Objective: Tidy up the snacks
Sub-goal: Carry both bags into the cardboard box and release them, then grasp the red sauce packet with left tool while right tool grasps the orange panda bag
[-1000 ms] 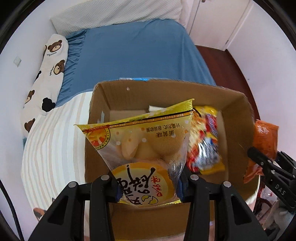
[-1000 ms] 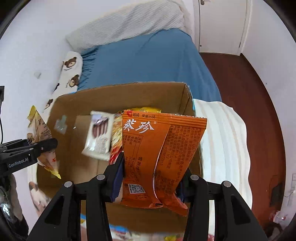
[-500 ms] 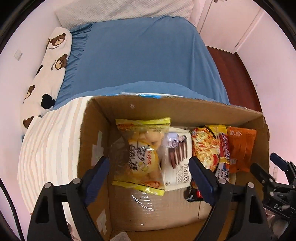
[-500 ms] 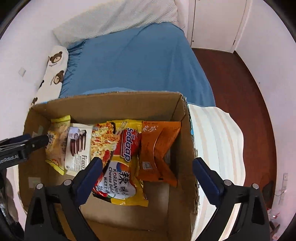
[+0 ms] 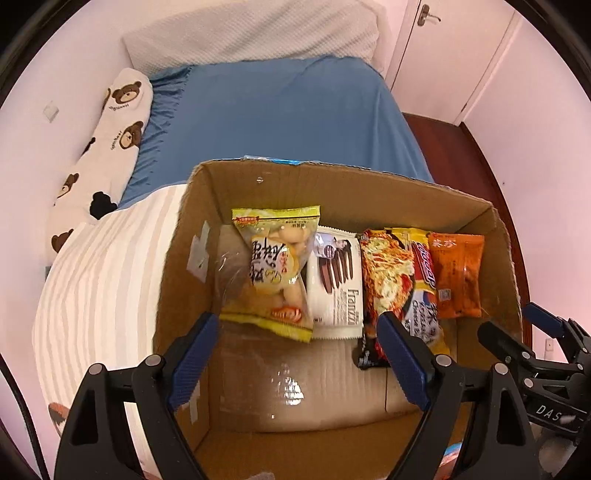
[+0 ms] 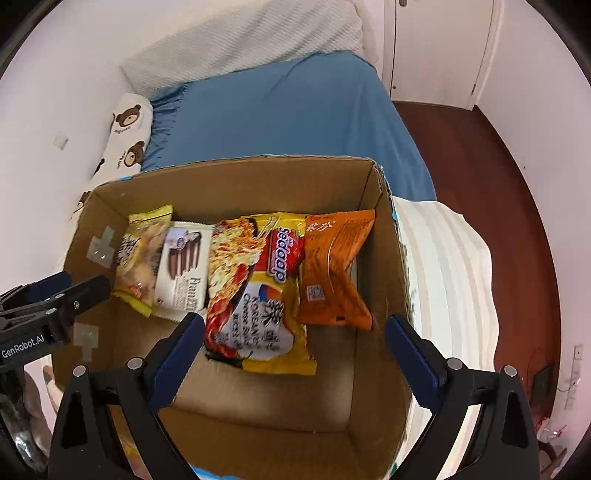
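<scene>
This is looking like a bedroom in a home. A bed (image 5: 280, 110) in a blue fitted sheet is filling the far half of the room, with a grey textured pillow (image 5: 251, 33) lying at its head and a bear-print bolster (image 5: 107, 136) running along the white wall. A striped duvet (image 5: 99, 277) is bunching nearer, and dark wooden flooring (image 6: 480, 184) is leading to white doors (image 5: 450, 48).

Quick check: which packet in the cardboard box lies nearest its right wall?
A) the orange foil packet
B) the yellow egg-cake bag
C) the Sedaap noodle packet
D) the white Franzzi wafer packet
A: the orange foil packet lies last in the row, beside the right wall of the brown cardboard box.
</scene>
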`<state>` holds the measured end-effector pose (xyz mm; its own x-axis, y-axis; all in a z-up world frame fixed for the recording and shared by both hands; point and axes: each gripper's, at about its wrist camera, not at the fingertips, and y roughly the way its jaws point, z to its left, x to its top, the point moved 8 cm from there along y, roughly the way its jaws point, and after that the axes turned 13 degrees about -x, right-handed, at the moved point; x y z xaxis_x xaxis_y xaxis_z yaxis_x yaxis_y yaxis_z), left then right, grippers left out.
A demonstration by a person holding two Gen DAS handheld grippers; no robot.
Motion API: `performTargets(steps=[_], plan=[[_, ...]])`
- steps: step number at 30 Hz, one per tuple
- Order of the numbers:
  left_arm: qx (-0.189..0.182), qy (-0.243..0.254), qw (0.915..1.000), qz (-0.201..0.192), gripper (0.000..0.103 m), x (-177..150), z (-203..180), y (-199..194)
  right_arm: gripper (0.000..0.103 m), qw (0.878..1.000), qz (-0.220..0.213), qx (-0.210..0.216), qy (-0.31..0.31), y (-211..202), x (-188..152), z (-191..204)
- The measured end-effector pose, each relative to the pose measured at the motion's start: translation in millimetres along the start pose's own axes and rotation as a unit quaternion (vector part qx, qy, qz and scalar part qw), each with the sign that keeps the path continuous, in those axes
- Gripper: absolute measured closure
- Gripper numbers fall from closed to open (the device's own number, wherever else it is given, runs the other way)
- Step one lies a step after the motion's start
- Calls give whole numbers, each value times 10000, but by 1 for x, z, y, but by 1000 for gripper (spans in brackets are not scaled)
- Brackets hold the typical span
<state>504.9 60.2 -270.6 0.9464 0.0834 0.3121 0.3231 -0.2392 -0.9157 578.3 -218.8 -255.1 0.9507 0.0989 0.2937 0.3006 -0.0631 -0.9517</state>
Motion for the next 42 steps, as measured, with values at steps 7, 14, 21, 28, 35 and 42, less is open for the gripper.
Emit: performTargets(steps=[7,14,21,28,35,42], plan=[[-68,93,9992,-396,16,-26,-15,-41,3,9992,-402,41,26,-40,-23,1],[5,294,9966,-774,16,-53,-27,-85,3,9966,-806,161,47,-87,-49,4],[-33,387,9936,-1060,16,-75,-38,-122,3,9928,-1155,314,64,-135,-70,7],[-76,427,9941,-995,16,-112,-45,-138,3,9919,-1145,506,232,-157,-104,2],[107,323,9992,-218,16,-195,-24,-94,3,9949,-175,586,802,-114,-179,-34],[353,194,9921,1190,16,-301,12,-12,3,9831,1047,227,1486,-38,-280,-90]])
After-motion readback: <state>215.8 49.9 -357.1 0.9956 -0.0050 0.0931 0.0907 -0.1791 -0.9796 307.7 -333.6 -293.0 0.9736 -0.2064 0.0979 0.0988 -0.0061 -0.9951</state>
